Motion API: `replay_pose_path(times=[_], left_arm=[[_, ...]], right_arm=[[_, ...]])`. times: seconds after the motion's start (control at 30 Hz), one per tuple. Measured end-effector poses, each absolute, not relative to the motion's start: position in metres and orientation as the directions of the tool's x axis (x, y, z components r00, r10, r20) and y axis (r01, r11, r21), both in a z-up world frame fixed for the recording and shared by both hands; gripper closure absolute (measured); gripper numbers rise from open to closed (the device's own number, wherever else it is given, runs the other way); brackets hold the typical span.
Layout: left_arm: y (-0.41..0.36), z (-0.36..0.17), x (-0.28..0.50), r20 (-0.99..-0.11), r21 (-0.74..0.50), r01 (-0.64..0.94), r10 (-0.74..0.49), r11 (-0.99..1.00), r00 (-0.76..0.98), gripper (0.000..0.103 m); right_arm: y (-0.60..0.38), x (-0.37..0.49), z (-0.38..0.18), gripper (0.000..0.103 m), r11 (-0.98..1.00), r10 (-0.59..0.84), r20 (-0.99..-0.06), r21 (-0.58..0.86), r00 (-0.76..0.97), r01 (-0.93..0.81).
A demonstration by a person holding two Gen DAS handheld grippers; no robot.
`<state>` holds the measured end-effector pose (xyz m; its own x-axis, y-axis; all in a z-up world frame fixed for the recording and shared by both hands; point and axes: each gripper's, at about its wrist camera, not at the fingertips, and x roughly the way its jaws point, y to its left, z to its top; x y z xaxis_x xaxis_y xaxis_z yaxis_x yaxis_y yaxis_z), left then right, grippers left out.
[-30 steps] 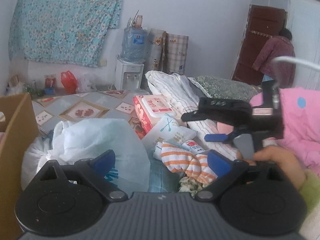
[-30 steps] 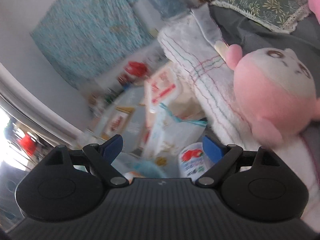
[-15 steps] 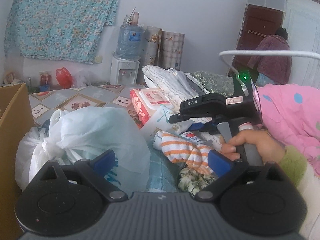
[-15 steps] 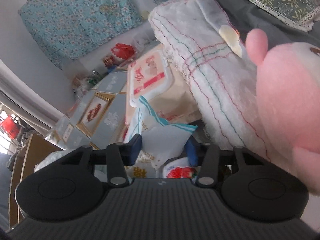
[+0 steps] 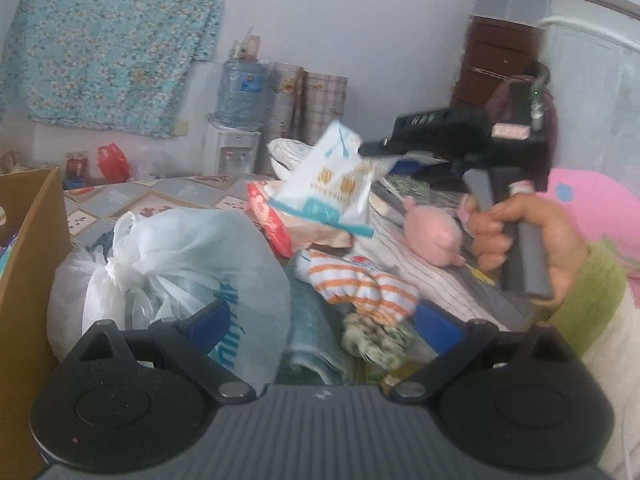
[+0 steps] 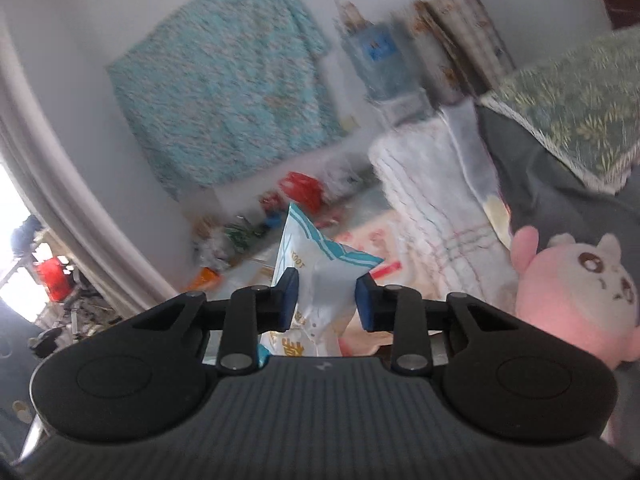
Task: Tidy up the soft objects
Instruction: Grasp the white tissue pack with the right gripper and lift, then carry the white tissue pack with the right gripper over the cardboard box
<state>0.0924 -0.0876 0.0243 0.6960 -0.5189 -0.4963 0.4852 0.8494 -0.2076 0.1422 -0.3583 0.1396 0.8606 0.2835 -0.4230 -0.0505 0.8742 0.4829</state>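
Note:
A white-and-teal soft pack (image 5: 332, 184) hangs in the air above the pile, and my right gripper (image 5: 376, 156) is closing on its top edge. In the right wrist view the pack (image 6: 320, 276) sits between the blue pads (image 6: 290, 300), which press on it. My left gripper (image 5: 322, 320) stands open low over the pile with nothing between its fingers. Under it lie an orange-striped knit piece (image 5: 360, 280), a small floral bundle (image 5: 372, 340) and a teal cloth (image 5: 308, 328). A pink plush (image 6: 572, 300) rests on the striped bedding to the right.
A knotted white plastic bag (image 5: 172, 264) fills the left foreground beside a cardboard box (image 5: 28, 240). A red-and-white wipes pack (image 5: 268, 216) lies behind the pile. A water dispenser (image 5: 236, 120) stands at the wall. A pink blanket (image 5: 592, 208) and a green pillow (image 6: 568, 120) are on the right.
The right gripper went from wide open to closed on the white-and-teal pack and lifted it off the pile. The pink plush now shows behind it. The left gripper shifted slightly.

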Motion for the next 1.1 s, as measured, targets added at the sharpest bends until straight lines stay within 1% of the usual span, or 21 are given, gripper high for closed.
replay_pose_path(times=[0.13, 0.23, 0.37, 0.47, 0.57, 0.6, 0.63, 0.67, 0.73, 0.83, 0.9, 1.07, 1.1], left_arm=[[-0.079, 0.027, 0.068, -0.503, -0.152, 0.519, -0.518, 0.841, 0.692, 0.003], [-0.07, 0.025, 0.049, -0.527, -0.118, 0.522, -0.499, 0.845, 0.688, 0.003], [-0.05, 0.018, 0.03, -0.576, -0.155, 0.52, -0.504, 0.84, 0.643, 0.003], [-0.031, 0.011, 0.017, -0.591, -0.22, 0.496, -0.519, 0.84, 0.618, 0.003], [-0.018, 0.004, 0.013, -0.599, -0.259, 0.462, -0.517, 0.848, 0.612, 0.005], [-0.016, 0.001, 0.014, -0.603, -0.263, 0.452, -0.511, 0.852, 0.613, 0.007], [-0.015, -0.003, 0.016, -0.61, -0.264, 0.44, -0.502, 0.858, 0.613, 0.012], [-0.015, -0.008, 0.018, -0.62, -0.26, 0.428, -0.489, 0.866, 0.613, 0.015], [-0.017, -0.016, 0.025, -0.644, -0.24, 0.402, -0.455, 0.884, 0.615, 0.03], [-0.021, -0.031, 0.038, -0.683, -0.218, 0.363, -0.408, 0.906, 0.606, 0.041], [-0.022, -0.04, 0.048, -0.706, -0.227, 0.349, -0.4, 0.909, 0.585, 0.044], [-0.026, -0.057, 0.055, -0.726, -0.246, 0.351, -0.412, 0.903, 0.551, 0.041], [-0.025, -0.058, 0.055, -0.726, -0.246, 0.352, -0.413, 0.903, 0.55, 0.041]], right_arm=[[-0.354, 0.089, 0.16, 0.075, 0.858, 0.368, -0.388, 0.491, 0.845, -0.149], [-0.346, 0.054, 0.161, 0.075, 0.839, 0.436, -0.398, 0.505, 0.807, -0.204], [-0.332, 0.023, 0.136, 0.075, 0.782, 0.549, -0.456, 0.575, 0.7, -0.24], [-0.314, 0.009, 0.109, 0.075, 0.766, 0.593, -0.511, 0.596, 0.622, -0.24], [-0.291, 0.007, 0.079, 0.075, 0.755, 0.628, -0.565, 0.61, 0.535, -0.242], [-0.282, 0.007, 0.071, 0.075, 0.752, 0.638, -0.582, 0.612, 0.503, -0.246], [-0.273, 0.008, 0.063, 0.075, 0.752, 0.643, -0.597, 0.61, 0.479, -0.249], [-0.267, 0.013, 0.056, 0.074, 0.758, 0.64, -0.613, 0.603, 0.464, -0.248], [-0.251, 0.016, 0.046, 0.074, 0.792, 0.607, -0.654, 0.547, 0.451, -0.271], [-0.23, 0.015, 0.037, 0.071, 0.845, 0.534, -0.707, 0.439, 0.463, -0.304], [-0.224, 0.017, 0.031, 0.067, 0.864, 0.503, -0.722, 0.395, 0.476, -0.313], [-0.222, 0.012, 0.028, 0.056, 0.887, 0.46, -0.717, 0.347, 0.524, -0.303], [-0.222, 0.012, 0.027, 0.055, 0.889, 0.458, -0.715, 0.356, 0.528, -0.289]])
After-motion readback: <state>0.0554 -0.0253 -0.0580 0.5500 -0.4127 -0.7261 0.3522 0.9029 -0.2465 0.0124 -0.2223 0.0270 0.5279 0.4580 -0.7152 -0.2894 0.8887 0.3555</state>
